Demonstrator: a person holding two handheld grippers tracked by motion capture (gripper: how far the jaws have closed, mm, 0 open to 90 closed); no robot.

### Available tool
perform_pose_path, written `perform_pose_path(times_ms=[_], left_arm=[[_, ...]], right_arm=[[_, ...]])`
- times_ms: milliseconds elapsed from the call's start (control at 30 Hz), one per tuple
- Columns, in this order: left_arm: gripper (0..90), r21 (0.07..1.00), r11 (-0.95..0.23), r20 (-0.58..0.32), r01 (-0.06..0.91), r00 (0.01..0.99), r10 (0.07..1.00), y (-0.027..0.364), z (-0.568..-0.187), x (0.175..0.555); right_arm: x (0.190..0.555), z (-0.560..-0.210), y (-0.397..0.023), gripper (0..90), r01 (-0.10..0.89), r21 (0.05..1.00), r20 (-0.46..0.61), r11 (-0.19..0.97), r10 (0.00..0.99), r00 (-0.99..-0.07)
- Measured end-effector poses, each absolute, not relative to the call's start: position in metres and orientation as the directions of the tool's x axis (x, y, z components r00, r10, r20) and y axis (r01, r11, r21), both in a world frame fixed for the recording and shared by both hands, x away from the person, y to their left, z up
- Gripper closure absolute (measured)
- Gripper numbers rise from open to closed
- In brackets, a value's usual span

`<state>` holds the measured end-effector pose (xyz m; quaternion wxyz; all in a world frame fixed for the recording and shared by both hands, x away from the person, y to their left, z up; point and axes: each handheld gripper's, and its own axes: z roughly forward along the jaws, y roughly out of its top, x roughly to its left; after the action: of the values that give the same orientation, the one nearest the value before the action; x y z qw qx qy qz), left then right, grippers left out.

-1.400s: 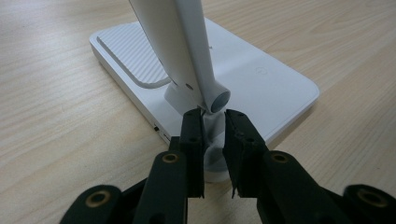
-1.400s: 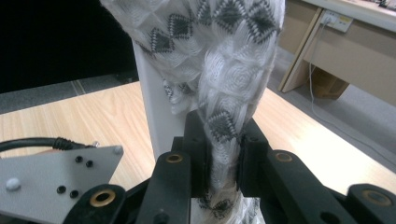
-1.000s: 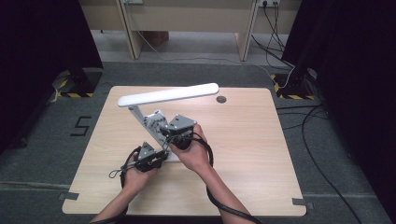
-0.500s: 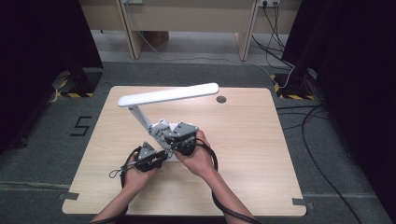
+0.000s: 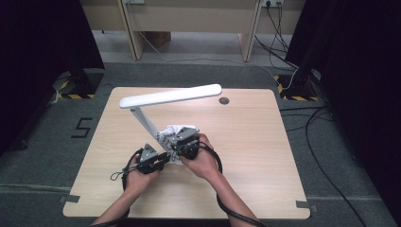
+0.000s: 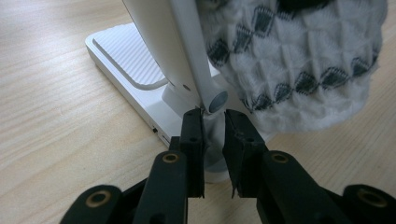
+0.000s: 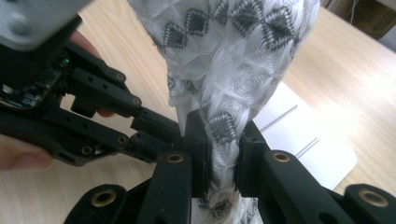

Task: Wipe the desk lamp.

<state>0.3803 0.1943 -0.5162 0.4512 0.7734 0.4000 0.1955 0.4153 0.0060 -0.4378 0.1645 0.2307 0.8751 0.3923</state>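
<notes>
The right gripper (image 7: 223,154) has its black jaws pinched on a bunched fold of the white knitted cloth with grey diamond pattern (image 7: 233,70), which rises from the jaws in a twisted bundle. The left gripper (image 6: 214,140) has its jaws drawn close together at the foot of the lamp's slanted stem, by the round grey hinge cap (image 6: 218,101); something pale sits between them, probably an edge of the same cloth, though the close view is too poor to be sure. In the high view both grippers meet over the flat white rectangular base of the white desk lamp (image 5: 142,116), near the front middle of the light wooden table (image 5: 265,156), with the cloth draped on the base.
</notes>
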Motion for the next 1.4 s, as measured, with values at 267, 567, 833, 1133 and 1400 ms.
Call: perform_pose_path(times_ms=[267, 567, 833, 1133, 1400], left_arm=[[76.9, 0.855, -0.272, -0.058, 0.441, 0.603, 0.796, 0.194, -0.516, 0.380], [76.3, 0.854, -0.261, -0.071, 0.451, 0.598, 0.799, 0.195, -0.516, 0.380], [75.9, 0.852, -0.247, -0.086, 0.461, 0.589, 0.804, 0.195, -0.516, 0.380], [75.9, 0.855, -0.256, -0.070, 0.451, 0.589, 0.805, 0.195, -0.515, 0.380], [76.1, 0.853, -0.247, -0.084, 0.459, 0.589, 0.804, 0.194, -0.516, 0.381]], right_arm=[[0.418, -0.449, 0.003, 79.1, 0.305, 0.741, -0.087, 0.599, 0.535, -0.840], [0.420, -0.460, -0.004, 79.0, 0.349, 0.718, -0.077, 0.602, 0.566, -0.821], [0.417, -0.458, 0.001, 79.0, 0.356, 0.772, -0.058, 0.527, 0.615, -0.786], [0.421, -0.482, 0.000, 79.1, 0.407, 0.766, -0.046, 0.498, 0.674, -0.737], [0.422, -0.489, -0.007, 79.4, 0.422, 0.766, -0.047, 0.485, 0.696, -0.716]])
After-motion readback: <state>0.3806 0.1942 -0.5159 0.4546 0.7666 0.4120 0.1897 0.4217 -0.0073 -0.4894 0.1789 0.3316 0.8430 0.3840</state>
